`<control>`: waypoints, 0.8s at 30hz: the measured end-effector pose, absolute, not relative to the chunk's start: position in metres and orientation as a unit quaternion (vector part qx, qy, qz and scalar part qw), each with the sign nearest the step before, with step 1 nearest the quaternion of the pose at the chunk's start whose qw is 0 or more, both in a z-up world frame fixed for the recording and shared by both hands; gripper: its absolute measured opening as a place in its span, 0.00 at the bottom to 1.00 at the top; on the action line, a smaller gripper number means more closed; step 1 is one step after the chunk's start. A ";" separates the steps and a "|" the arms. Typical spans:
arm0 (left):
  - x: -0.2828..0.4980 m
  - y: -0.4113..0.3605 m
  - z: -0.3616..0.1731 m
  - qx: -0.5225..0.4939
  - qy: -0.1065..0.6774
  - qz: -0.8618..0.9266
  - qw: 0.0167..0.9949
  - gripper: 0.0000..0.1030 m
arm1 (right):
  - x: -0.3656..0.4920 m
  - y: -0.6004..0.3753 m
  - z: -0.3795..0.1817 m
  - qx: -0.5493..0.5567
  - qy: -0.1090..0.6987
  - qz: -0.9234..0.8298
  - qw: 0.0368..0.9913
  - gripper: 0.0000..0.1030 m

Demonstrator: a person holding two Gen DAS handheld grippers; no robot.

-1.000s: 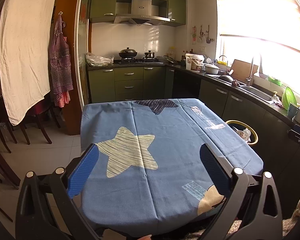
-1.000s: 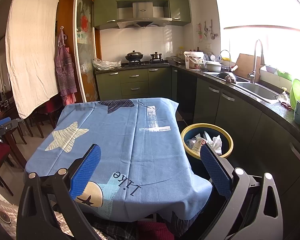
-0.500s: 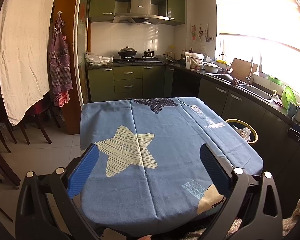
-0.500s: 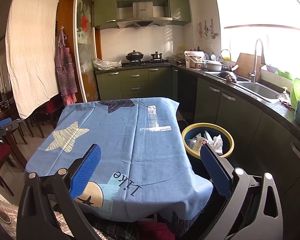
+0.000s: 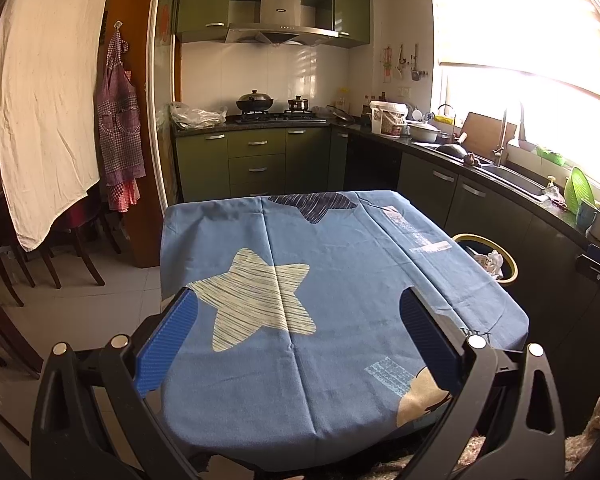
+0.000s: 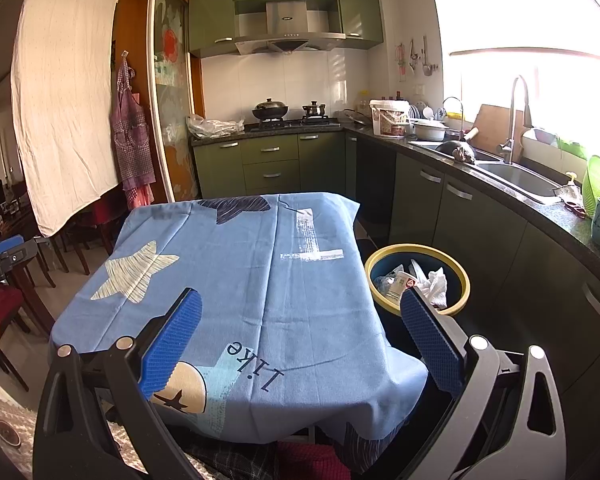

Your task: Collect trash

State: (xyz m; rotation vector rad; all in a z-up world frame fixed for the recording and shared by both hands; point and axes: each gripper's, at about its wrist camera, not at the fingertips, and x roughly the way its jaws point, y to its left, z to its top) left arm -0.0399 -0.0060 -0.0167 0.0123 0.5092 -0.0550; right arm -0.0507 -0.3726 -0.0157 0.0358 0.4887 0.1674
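A round bin (image 6: 420, 280) with a yellow rim stands on the floor to the right of the table and holds crumpled paper and wrappers; it also shows in the left wrist view (image 5: 486, 258). The table is covered by a blue cloth (image 5: 320, 300) with star prints, also in the right wrist view (image 6: 240, 280), and no loose trash shows on it. My left gripper (image 5: 298, 338) is open and empty above the table's near edge. My right gripper (image 6: 300, 338) is open and empty above the table's near right corner, left of the bin.
Green kitchen cabinets (image 6: 480, 216) with a counter and sink (image 6: 516, 176) run along the right and back. Dark wooden chairs (image 5: 72, 240) stand at the left under a hanging white cloth (image 5: 48, 92). Tiled floor lies left of the table.
Both views have shifted only slightly; the grippers stay open and nothing on the table or in the bin has moved.
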 end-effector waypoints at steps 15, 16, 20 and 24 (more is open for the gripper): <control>-0.037 -0.004 -0.019 0.002 0.260 -0.030 0.965 0.93 | -0.049 -0.370 -0.022 0.016 0.244 0.086 0.966 0.95; -0.037 -0.004 -0.018 0.003 0.260 -0.029 0.965 0.93 | -0.049 -0.370 -0.022 0.016 0.244 0.086 0.966 0.95; -0.037 -0.005 -0.019 0.004 0.260 -0.029 0.965 0.93 | -0.049 -0.370 -0.022 0.016 0.245 0.085 0.966 0.95; -0.036 -0.004 -0.018 0.001 0.261 -0.032 0.965 0.93 | -0.048 -0.370 -0.023 0.016 0.245 0.086 0.965 0.95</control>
